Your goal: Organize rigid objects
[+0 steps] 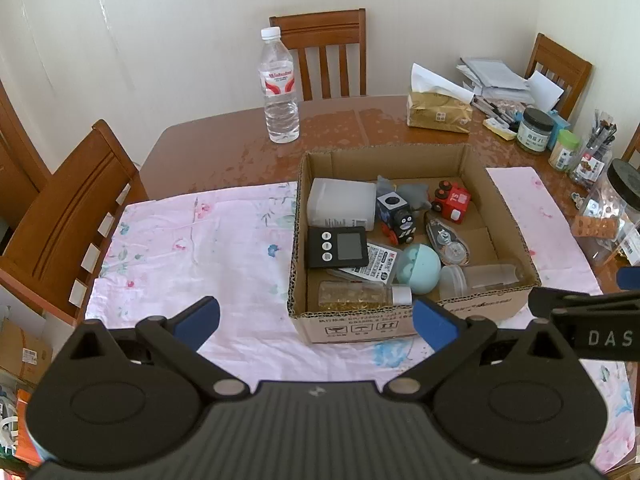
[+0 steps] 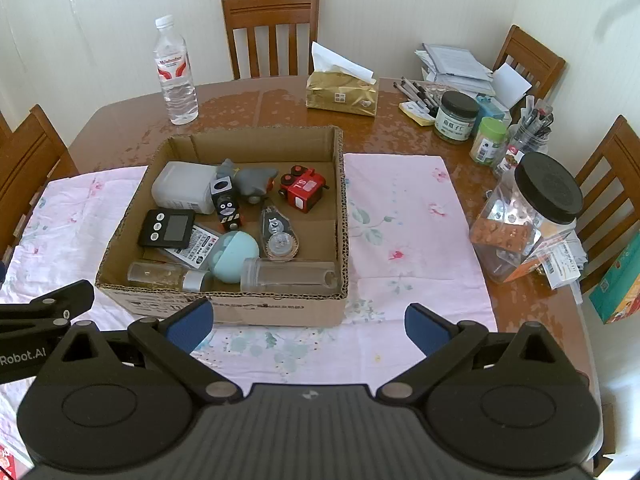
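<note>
A cardboard box [image 1: 308, 328] [image 2: 280, 312] sits on a pink floral cloth [image 1: 192, 256] [image 2: 400, 216]. Inside lie several items: a black timer [image 1: 338, 247] [image 2: 168, 229], a red toy train [image 1: 452, 200] [image 2: 304, 191], a black toy train [image 1: 400, 220], a teal ball [image 1: 418, 264] [image 2: 234, 256], a correction tape [image 2: 276, 232], a white container [image 1: 340, 204], a clear jar [image 2: 288, 276] and a small bottle [image 1: 360, 294]. My left gripper [image 1: 316, 324] is open and empty, near the box's front. My right gripper [image 2: 308, 326] is open and empty, at the box's front right.
A water bottle [image 1: 279, 88] [image 2: 175, 72] stands on the wooden table behind the box. A tissue box [image 2: 342, 94], jars [image 2: 456, 118], pens and papers crowd the far right. A large clear jar with a black lid [image 2: 528, 220] stands right. Wooden chairs [image 1: 72, 208] surround the table.
</note>
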